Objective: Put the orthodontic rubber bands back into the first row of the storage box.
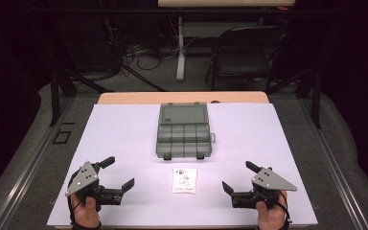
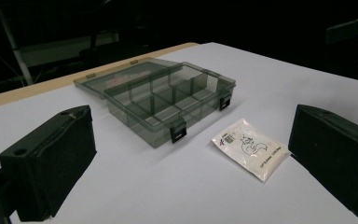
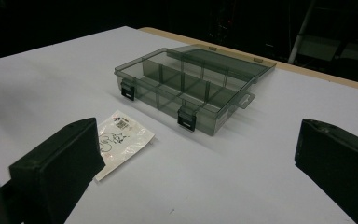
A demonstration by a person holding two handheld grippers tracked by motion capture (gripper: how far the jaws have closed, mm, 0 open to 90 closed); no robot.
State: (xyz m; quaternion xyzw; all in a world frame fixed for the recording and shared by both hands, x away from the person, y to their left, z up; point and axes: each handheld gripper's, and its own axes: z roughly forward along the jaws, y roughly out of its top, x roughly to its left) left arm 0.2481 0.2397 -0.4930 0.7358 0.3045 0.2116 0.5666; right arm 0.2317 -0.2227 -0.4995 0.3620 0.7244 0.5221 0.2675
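Observation:
A smoky clear compartment box [image 1: 183,136] lies open at the table's middle, its lid folded flat behind it. It also appears in the left gripper view [image 2: 168,100] and the right gripper view [image 3: 191,88], with empty compartments and two black latches at its front. A small white printed packet [image 1: 184,180] lies flat in front of the box [image 2: 249,148] [image 3: 119,140]. My left gripper [image 1: 120,172] rests open near the front left, holding nothing. My right gripper [image 1: 237,176] rests open near the front right, also holding nothing. The packet lies between them.
A white sheet [image 1: 124,134] covers the wooden table [image 1: 124,98]. Beyond the far edge stand a dark folding chair [image 1: 244,55], a table leg [image 1: 180,48] and cables on the floor. Metal rails run along both sides.

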